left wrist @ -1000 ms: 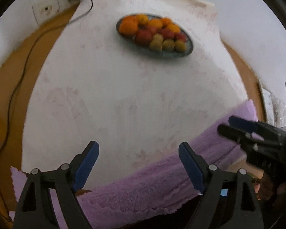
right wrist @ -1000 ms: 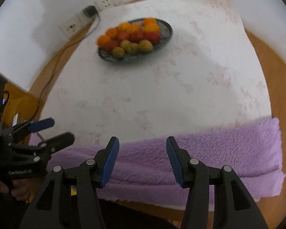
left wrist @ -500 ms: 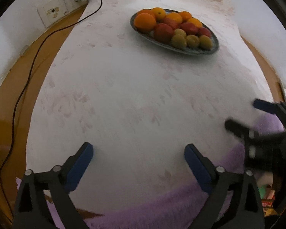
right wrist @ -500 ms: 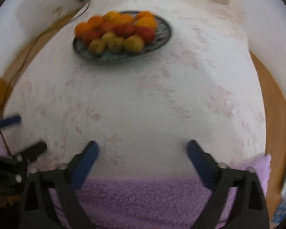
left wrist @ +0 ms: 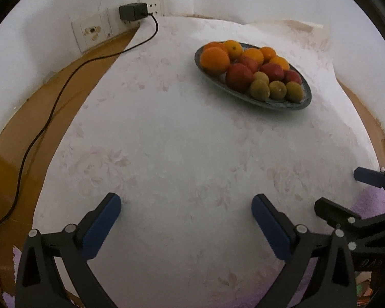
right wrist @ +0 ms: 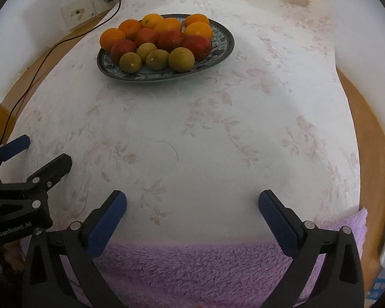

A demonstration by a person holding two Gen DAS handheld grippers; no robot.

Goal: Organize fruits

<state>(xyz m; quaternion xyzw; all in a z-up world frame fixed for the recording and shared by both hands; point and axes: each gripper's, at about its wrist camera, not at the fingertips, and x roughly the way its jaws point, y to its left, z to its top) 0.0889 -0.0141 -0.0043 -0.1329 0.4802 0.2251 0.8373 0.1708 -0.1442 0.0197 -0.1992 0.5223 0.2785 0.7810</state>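
Observation:
A dark patterned oval plate (left wrist: 301, 104) (right wrist: 222, 51) stands at the far side of the table. It holds several oranges (left wrist: 215, 58) (right wrist: 198, 31), several red fruits (left wrist: 239, 76) (right wrist: 196, 46) and several yellow-green fruits (left wrist: 260, 90) (right wrist: 181, 59), grouped by colour. My left gripper (left wrist: 186, 213) is open and empty over the near part of the cloth; it also shows at the left edge of the right wrist view (right wrist: 47, 151). My right gripper (right wrist: 192, 205) is open and empty; it also shows at the right edge of the left wrist view (left wrist: 344, 192).
A white floral tablecloth (right wrist: 205, 128) covers the round wooden table (left wrist: 18, 159). A purple fluffy towel (right wrist: 192, 269) lies along the near edge. A black cable (left wrist: 51, 110) runs from a charger (left wrist: 132, 12) in wall sockets down the left side. White walls stand close behind.
Both grippers have moved forward over the table and the plate now appears nearer. The right gripper's jaws have opened wider than one second ago. The fruits have not moved.

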